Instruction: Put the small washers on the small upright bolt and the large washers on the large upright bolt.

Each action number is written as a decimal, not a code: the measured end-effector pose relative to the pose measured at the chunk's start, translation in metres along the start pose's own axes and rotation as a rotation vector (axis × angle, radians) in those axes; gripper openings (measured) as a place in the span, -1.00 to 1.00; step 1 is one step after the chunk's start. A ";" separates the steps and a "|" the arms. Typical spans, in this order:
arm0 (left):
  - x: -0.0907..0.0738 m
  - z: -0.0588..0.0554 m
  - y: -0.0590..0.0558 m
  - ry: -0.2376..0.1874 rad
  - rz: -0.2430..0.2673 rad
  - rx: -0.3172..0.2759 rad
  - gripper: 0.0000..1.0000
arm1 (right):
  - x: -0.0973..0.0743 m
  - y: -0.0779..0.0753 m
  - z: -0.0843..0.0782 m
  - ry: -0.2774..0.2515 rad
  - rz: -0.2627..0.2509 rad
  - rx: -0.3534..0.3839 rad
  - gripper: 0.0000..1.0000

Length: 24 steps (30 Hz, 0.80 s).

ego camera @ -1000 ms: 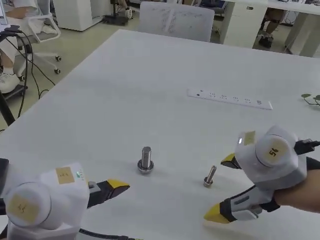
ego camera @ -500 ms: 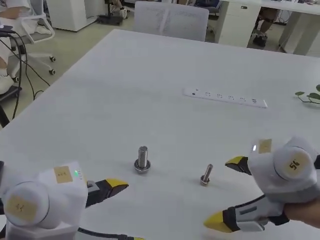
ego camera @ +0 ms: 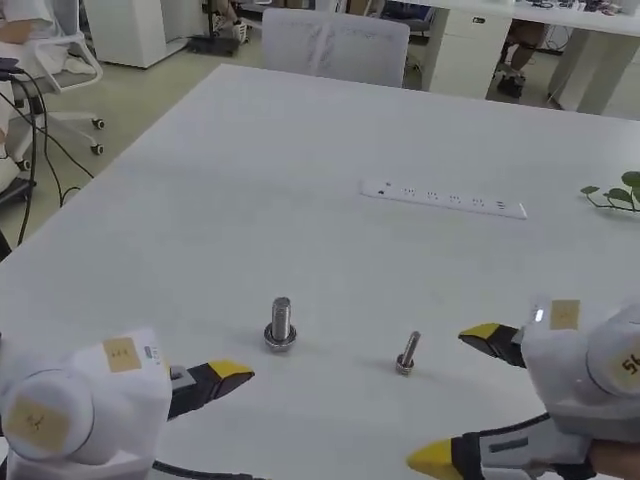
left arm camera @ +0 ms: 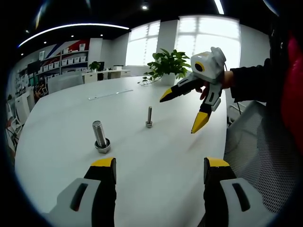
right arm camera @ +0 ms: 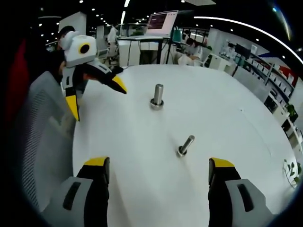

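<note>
You held the left tool (left arm camera: 159,163) low at the near left edge of the worktop (ego camera: 300,180), with its yellow-tipped jaws spread wide and nothing between them. In the left gripper view they pointed across the white surface toward both bolts. You held the right tool (ego camera: 455,397) at the near right, its jaws also spread and gripping nothing. One yellow tip reached toward the small bolt (ego camera: 407,354) and the other hung lower, nearer you. The two tools were well apart, and neither touched a bolt. The large bolt (ego camera: 280,325) stood upright on the worktop ahead of the left tool, threaded shank up, with a wider metal ring at its foot. Whether that ring was the bolt's head or a washer, you could not tell from these views. The small bolt stood to the right of the large one, apart from it and nearer the right tool. In the head view it appeared to lean a little, its top tipped toward the right. Farther back on the worktop lay a long white power strip (ego camera: 442,197), well beyond both bolts, and the leaves of a green plant (ego camera: 615,195) showed at the right edge. A grey chair (ego camera: 335,45) stood against the far side of the worktop.
</note>
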<state>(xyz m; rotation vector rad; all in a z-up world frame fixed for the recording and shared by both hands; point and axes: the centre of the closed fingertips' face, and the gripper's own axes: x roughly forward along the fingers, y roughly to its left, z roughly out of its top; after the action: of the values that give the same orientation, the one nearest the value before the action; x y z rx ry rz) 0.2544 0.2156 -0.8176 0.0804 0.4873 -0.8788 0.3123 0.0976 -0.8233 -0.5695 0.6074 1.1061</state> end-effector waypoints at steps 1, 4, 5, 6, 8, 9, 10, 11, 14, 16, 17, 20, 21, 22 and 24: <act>0.000 0.000 0.000 0.000 0.000 0.000 0.50 | -0.001 0.001 0.000 -0.002 -0.001 -0.001 0.75; -0.002 0.001 0.000 -0.003 0.001 0.000 0.50 | -0.003 0.004 0.003 -0.016 -0.003 -0.006 0.75; -0.002 0.001 -0.001 -0.003 0.001 0.000 0.50 | -0.004 0.005 0.003 -0.019 -0.003 -0.005 0.75; -0.002 0.001 -0.001 -0.005 0.001 0.000 0.50 | -0.006 0.006 0.006 -0.031 -0.005 -0.002 0.75; -0.003 0.002 -0.001 -0.008 0.001 -0.002 0.50 | -0.007 0.007 0.010 -0.056 -0.008 0.003 0.75; -0.003 0.002 -0.001 -0.009 0.001 -0.003 0.50 | -0.008 0.009 0.011 -0.065 -0.005 0.006 0.75; -0.003 0.002 -0.002 -0.009 0.000 -0.003 0.50 | -0.010 0.011 0.013 -0.080 0.001 0.005 0.74; -0.004 0.002 -0.002 -0.009 0.001 -0.002 0.50 | -0.010 0.012 0.014 -0.088 0.002 0.004 0.75; -0.005 0.002 -0.002 -0.010 0.000 -0.003 0.51 | -0.012 0.015 0.013 -0.093 0.006 -0.003 0.75; -0.005 0.003 -0.002 -0.011 0.001 -0.002 0.51 | -0.013 0.016 0.013 -0.098 0.006 -0.004 0.75; -0.005 0.004 -0.002 -0.013 0.002 -0.001 0.51 | -0.014 0.017 0.013 -0.103 0.006 -0.002 0.76; -0.005 0.005 -0.002 -0.015 0.002 -0.003 0.51 | -0.017 0.021 0.017 -0.129 0.016 -0.006 0.76; -0.005 0.005 -0.002 -0.016 0.002 -0.003 0.52 | -0.018 0.023 0.019 -0.138 0.020 -0.008 0.76; -0.005 0.005 -0.002 -0.017 0.001 -0.004 0.52 | -0.019 0.024 0.020 -0.151 0.019 -0.017 0.76; -0.005 0.006 -0.002 -0.020 0.001 -0.004 0.52 | -0.019 0.026 0.022 -0.167 0.026 -0.021 0.76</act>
<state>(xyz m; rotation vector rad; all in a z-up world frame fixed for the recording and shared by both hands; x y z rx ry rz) 0.2524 0.2162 -0.8094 0.0682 0.4699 -0.8772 0.2854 0.1094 -0.7978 -0.4833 0.4600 1.1729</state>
